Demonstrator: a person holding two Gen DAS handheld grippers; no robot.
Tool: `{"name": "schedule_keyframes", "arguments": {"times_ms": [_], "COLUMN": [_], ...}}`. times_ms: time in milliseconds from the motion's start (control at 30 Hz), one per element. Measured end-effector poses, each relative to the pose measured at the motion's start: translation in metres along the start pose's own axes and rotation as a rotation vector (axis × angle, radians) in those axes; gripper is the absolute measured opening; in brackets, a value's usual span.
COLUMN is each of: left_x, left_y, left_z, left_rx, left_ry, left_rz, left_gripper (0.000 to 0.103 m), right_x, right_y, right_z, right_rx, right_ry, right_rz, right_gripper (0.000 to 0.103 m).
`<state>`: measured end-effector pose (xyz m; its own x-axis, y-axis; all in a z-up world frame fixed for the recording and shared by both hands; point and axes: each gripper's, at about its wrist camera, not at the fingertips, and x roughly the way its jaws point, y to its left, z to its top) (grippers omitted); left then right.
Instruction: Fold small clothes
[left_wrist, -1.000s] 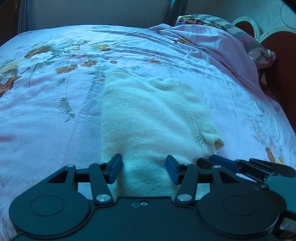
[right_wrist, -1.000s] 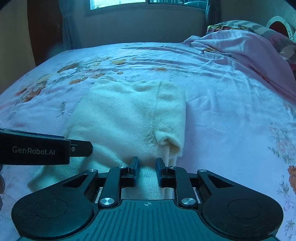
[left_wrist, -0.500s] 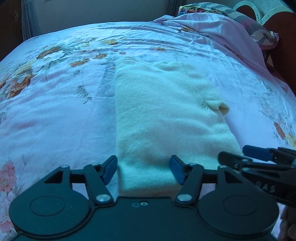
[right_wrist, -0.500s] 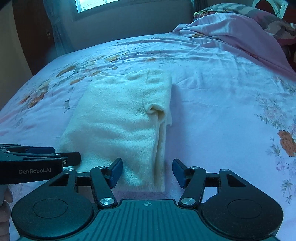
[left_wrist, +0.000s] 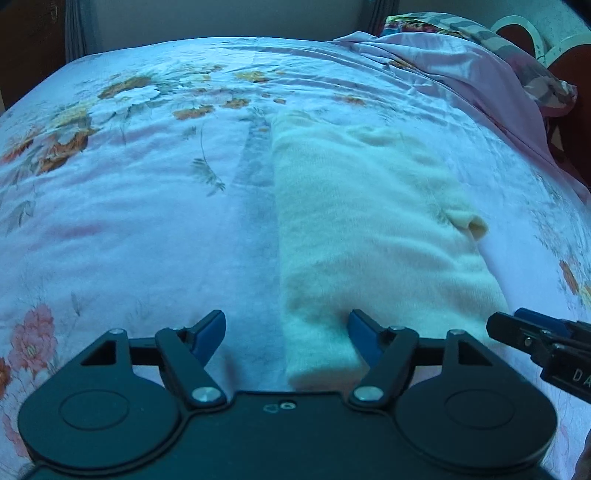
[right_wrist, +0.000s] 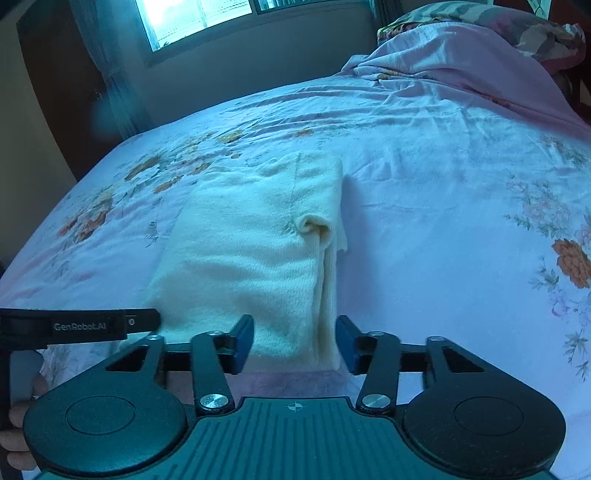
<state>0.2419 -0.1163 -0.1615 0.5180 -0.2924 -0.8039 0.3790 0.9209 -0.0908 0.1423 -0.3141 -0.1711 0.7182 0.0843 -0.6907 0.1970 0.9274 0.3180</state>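
The pale-yellow knitted garment (left_wrist: 369, 236), folded into a long strip mid-bed on the floral pink bedspread (left_wrist: 147, 229), looks soft, light and floppy, best pinched at its near-edge corners, where the left gripper (left_wrist: 286, 332) opens and the right gripper (right_wrist: 294, 341) closes, neither clamping.

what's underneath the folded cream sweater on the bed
The cream sweater lies flat on the floral bedsheet, which shows all around it. Its own folded layers show at the right edge; anything tucked between or beneath them is hidden.
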Motion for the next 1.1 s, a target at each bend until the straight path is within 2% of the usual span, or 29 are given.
{"name": "schedule_keyframes", "arguments": {"times_ms": [67,233,300,333,367,433,500,567,633,700,933,967,1000,1033,1067,1100], "left_x": [0.003,0.011,0.013,0.013,0.012,0.009,0.007,0.006,0.007,0.011,0.0,-0.002,-0.004,-0.005,-0.005,-0.006], "left_y": [-0.003,-0.009,-0.009,-0.01,-0.011,-0.018,-0.021,-0.022,-0.027,-0.028,-0.015,-0.013,-0.011,-0.009,-0.008,-0.007], "left_z": [-0.004,-0.003,-0.002,-0.003,-0.003,-0.004,-0.005,-0.005,-0.007,-0.01,0.001,0.005,0.008,0.011,0.014,0.017], "left_rx": [0.017,-0.004,-0.015,-0.02,-0.02,0.012,0.029,0.025,0.043,0.059,0.03,0.02,0.009,-0.001,-0.008,-0.011], "left_ry": [0.003,0.032,0.038,0.041,0.04,0.026,0.018,0.01,0.004,0.011,-0.002,-0.013,-0.018,-0.023,-0.028,-0.031], "left_rz": [-0.005,-0.06,-0.072,-0.085,-0.093,-0.081,-0.082,-0.093,-0.085,-0.076,-0.08,-0.082,-0.082,-0.077,-0.067,-0.065], "left_gripper": [0.071,0.067,0.058,0.052,0.048,0.045,0.045,0.045,0.045,0.049,0.052,0.055,0.063,0.066,0.066,0.066], "right_x": [0.002,0.016,0.019,0.018,0.017,0.01,0.003,0.003,0.017,0.031,0.003,0.002,0.001,0.001,0.002,0.001], "right_y": [0.0,-0.002,0.0,0.003,0.006,0.011,0.014,0.011,0.004,-0.006,-0.022,-0.021,-0.02,-0.019,-0.018,-0.018], "right_z": [-0.004,0.001,0.002,0.002,0.001,-0.002,-0.001,-0.002,-0.009,-0.016,0.003,0.009,0.014,0.018,0.022,0.024], "right_rx": [-0.003,0.006,-0.017,-0.047,-0.074,-0.127,-0.181,-0.215,-0.224,-0.202,-0.019,-0.014,-0.012,-0.007,0.004,0.017], "right_ry": [0.019,0.065,0.069,0.059,0.056,0.033,-0.007,-0.006,0.042,0.102,0.012,0.0,-0.008,-0.013,-0.02,-0.032], "right_rz": [0.009,0.006,0.013,0.015,0.017,0.008,-0.028,-0.063,-0.117,-0.145,-0.055,-0.054,-0.053,-0.052,-0.044,-0.033], "right_gripper": [0.025,0.025,0.025,0.019,0.002,0.002,0.002,0.002,0.001,0.0,0.001,0.004,0.013,0.023,0.054,0.075]}}
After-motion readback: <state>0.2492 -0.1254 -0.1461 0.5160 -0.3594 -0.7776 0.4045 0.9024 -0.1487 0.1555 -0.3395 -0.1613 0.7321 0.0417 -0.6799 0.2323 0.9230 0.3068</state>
